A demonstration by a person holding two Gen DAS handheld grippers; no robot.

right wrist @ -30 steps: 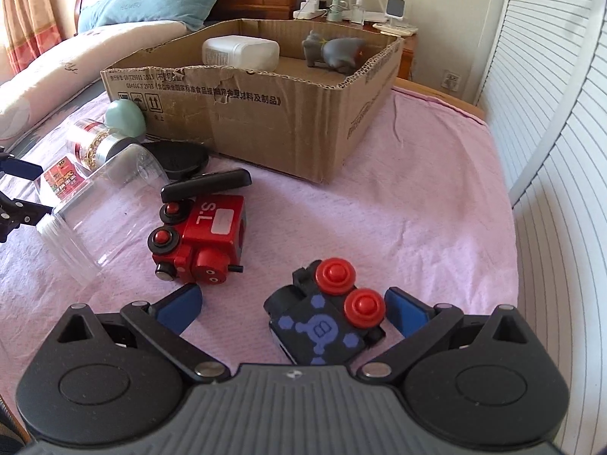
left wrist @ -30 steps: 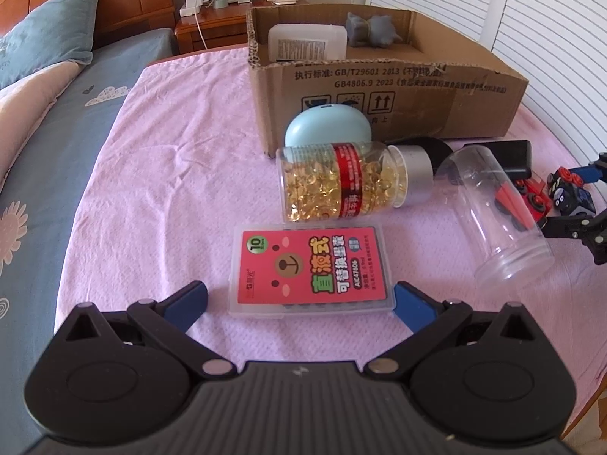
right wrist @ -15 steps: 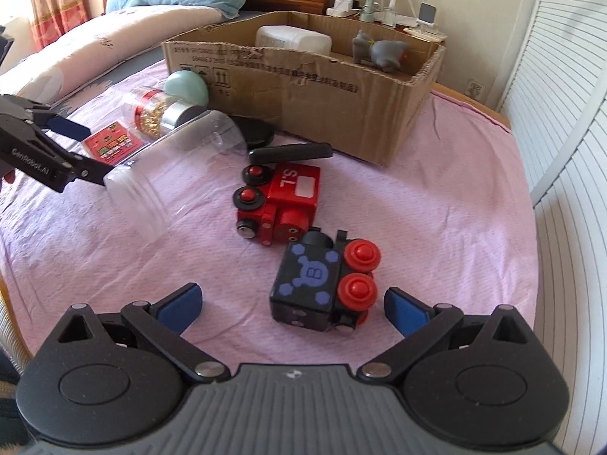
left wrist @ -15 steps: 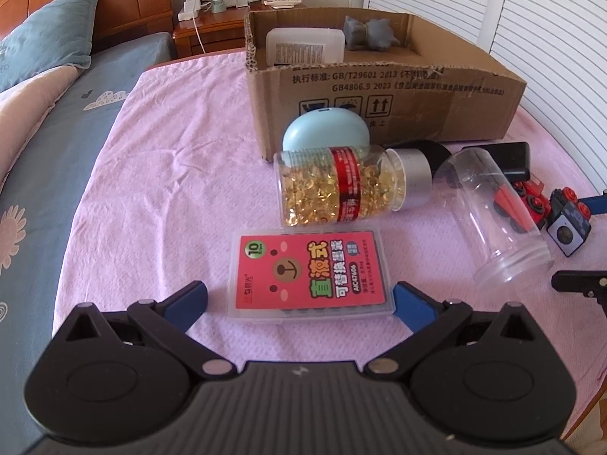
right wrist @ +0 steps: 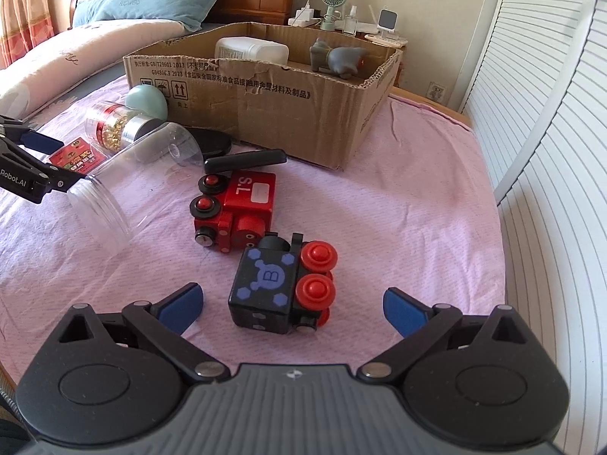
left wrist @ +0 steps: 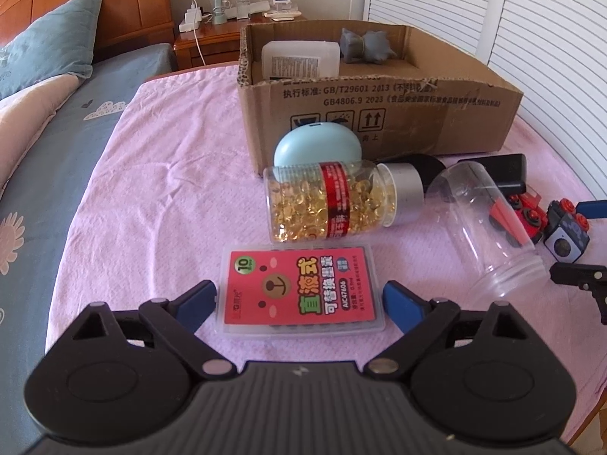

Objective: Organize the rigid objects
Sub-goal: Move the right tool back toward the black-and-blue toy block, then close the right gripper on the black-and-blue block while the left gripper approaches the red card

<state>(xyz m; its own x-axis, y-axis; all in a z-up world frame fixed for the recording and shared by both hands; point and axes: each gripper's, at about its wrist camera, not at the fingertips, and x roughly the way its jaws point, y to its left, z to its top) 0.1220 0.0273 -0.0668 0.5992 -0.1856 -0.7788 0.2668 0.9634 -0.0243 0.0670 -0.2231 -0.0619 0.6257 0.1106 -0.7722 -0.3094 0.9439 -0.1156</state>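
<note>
both grippers are wide open and hold nothing. the left gripper (left wrist: 299, 303) sits around the flat refill case (left wrist: 301, 290); it may slip. the right gripper (right wrist: 292, 303) faces the black toy train (right wrist: 282, 290) on the pink cloth (right wrist: 417, 208); it could roll.

My left claw (left wrist: 299, 303) has a black, ribbed housing with a small pale lightning mark at its centre, flanked by two rounded black discs. Black linkage arms run forward from silver pivot pins, each with a triangular cut-out, and end in blue fingertips (left wrist: 197, 299). My right claw (right wrist: 292, 305) is built the same way: grey-black ribbed body, a small pale emblem, silver rivets and blue pads (right wrist: 402, 309). Seen from the right wrist camera, the left claw's side carries white "Robot.AI" lettering and small screws.
</note>
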